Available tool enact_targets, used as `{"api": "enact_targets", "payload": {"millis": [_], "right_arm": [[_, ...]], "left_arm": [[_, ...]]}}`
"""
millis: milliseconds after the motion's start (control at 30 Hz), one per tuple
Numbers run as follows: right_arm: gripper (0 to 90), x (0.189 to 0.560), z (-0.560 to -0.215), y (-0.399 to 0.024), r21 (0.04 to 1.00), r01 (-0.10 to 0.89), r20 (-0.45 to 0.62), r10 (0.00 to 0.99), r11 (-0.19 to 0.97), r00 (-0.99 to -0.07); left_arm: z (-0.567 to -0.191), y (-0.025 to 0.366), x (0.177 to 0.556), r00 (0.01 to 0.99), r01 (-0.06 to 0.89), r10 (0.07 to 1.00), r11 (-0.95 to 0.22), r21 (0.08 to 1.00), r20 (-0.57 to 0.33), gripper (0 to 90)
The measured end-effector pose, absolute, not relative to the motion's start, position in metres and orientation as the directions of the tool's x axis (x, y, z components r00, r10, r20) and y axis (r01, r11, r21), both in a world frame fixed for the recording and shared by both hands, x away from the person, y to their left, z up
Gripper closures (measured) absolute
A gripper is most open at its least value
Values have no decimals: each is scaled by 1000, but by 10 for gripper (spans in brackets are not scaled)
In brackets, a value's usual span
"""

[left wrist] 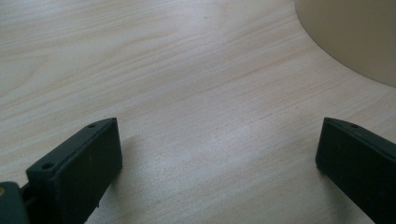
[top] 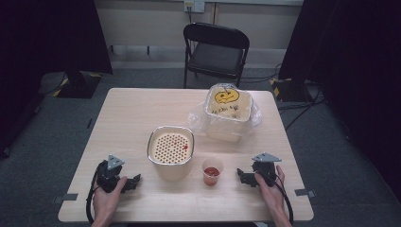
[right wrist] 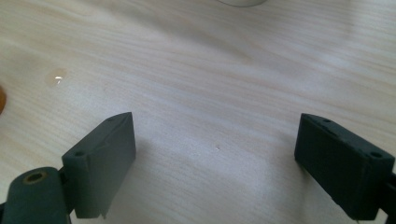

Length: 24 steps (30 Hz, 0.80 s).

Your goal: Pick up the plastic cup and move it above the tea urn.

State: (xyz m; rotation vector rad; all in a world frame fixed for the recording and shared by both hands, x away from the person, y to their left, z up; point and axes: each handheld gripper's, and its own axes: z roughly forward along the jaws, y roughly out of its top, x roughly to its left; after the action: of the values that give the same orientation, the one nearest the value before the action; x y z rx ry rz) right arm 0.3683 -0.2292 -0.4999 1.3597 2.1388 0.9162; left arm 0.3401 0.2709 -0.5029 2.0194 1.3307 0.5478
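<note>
Facing pale wood table: black folding chair, grey floor, prob. carpet.

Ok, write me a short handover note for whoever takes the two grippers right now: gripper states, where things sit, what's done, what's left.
Left gripper: open, nothing between its jaws, resting on the table near the front edge, beside the cream container with the perforated insert.
Right gripper: open, holding nothing, on the table just right of the small cup with red contents.
The lidded tub with the pumpkin drawing sits in clear plastic wrap toward the far right.
Done: nothing visibly handled; a small red bit lies on the perforated insert.
Left: probably pick up the cup or the container; neither is gripped yet.
</note>
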Motion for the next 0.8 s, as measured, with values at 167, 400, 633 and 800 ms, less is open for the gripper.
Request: {"api": "enact_targets", "payload": {"millis": [167, 400, 633, 800], "right_arm": [[118, 368, -500, -229, 731, 617, -18, 912, 291, -409], [157, 361, -495, -225, 725, 620, 6, 897, 301, -443], [149, 348, -490, -221, 713, 622, 57, 858, 322, -510], [149, 342, -488, -213, 709, 616, 83, 827, 343, -556]], "left_arm": [[-503, 271, 340, 398, 646, 918, -273, 712, -8, 0], [-503, 271, 340, 396, 646, 918, -273, 713, -8, 0], [-503, 271, 340, 396, 646, 918, -272, 713, -8, 0], [-503, 271, 340, 396, 646, 918, -273, 713, -7, 0]]}}
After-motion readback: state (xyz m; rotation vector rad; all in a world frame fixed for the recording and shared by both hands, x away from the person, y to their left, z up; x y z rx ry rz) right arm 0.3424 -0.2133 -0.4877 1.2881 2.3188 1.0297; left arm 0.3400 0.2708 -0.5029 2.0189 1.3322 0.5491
